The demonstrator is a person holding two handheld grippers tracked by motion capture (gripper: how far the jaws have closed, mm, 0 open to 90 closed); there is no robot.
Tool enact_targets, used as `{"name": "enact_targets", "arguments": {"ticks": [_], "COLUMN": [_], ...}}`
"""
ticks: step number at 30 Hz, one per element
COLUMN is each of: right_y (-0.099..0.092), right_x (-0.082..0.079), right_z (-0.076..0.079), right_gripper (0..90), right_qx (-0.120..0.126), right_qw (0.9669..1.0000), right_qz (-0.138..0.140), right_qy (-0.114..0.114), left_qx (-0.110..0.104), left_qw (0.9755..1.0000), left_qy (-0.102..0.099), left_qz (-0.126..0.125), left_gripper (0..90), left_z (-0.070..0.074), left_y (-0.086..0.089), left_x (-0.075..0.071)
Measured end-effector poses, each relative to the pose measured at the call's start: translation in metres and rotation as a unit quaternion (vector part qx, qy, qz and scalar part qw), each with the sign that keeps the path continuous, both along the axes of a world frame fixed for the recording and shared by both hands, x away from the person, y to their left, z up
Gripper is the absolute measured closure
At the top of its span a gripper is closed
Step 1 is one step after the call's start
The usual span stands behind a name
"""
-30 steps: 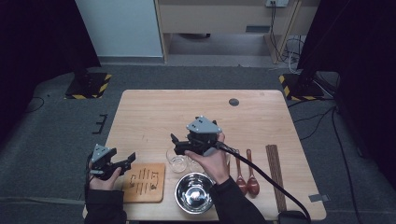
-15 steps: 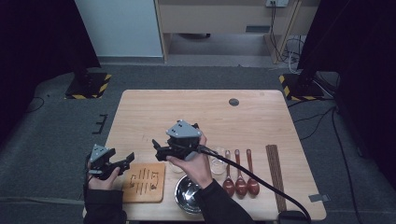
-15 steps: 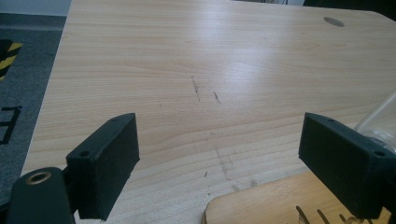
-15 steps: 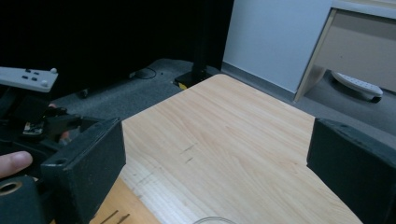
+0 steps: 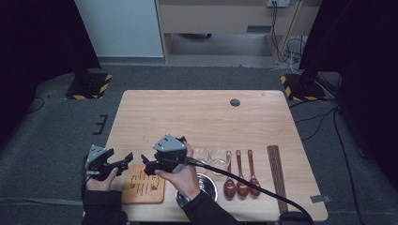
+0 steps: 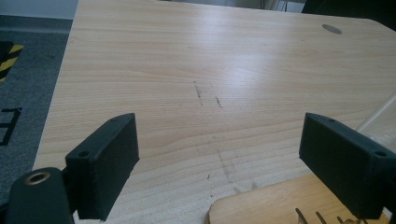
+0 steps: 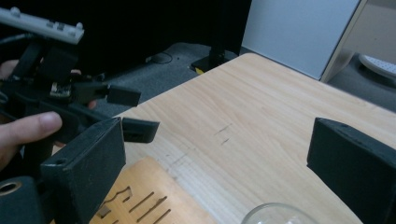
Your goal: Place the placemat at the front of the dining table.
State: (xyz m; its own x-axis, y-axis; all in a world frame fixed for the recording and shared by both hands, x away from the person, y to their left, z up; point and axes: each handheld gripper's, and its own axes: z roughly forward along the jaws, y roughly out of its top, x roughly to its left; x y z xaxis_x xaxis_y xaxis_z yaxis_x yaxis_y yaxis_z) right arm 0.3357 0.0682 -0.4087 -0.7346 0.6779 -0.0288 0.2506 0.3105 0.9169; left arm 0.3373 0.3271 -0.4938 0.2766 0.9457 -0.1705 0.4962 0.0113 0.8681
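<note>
Both grippers hover over the near left part of the table [image 5: 206, 117], and the thing they close in on is the wooden board [image 5: 144, 183] with its cut slots, lying flat at the table's near edge. Measured from that board, the left gripper [image 5: 126, 159] sits just off its left corner, the right gripper [image 5: 146, 165] just above its far edge (the nearer of the two, by my reading). The board's long side runs along the table edge. Each gripper stands wide open, nothing between its pads, touching nothing. Right of the board lie a steel bowl [image 5: 206, 185], two glass cups [image 5: 210, 157], three spoons [image 5: 241, 176] and chopsticks [image 5: 277, 176].
</note>
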Motion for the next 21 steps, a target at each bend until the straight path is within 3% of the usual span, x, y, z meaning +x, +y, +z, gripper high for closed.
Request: {"name": "enact_targets", "arguments": {"ticks": [9, 21], "right_y": [0.017, 0.031], "right_x": [-0.016, -0.030], "right_z": [-0.028, -0.059], "right_gripper": [4.5, 4.1], "right_qx": [0.013, 0.002], "right_qw": [0.9995, 0.9982], "right_qz": [0.002, 0.003], "right_qy": [0.029, 0.061], "left_qx": [0.003, 0.009], "left_qw": [1.0000, 0.9999], "left_qy": [-0.001, 0.008], "left_qz": [-0.003, -0.010], "left_gripper": [10.3, 9.7], "left_z": [0.001, -0.006], "left_y": [0.000, -0.002], "left_x": [-0.004, -0.007]}}
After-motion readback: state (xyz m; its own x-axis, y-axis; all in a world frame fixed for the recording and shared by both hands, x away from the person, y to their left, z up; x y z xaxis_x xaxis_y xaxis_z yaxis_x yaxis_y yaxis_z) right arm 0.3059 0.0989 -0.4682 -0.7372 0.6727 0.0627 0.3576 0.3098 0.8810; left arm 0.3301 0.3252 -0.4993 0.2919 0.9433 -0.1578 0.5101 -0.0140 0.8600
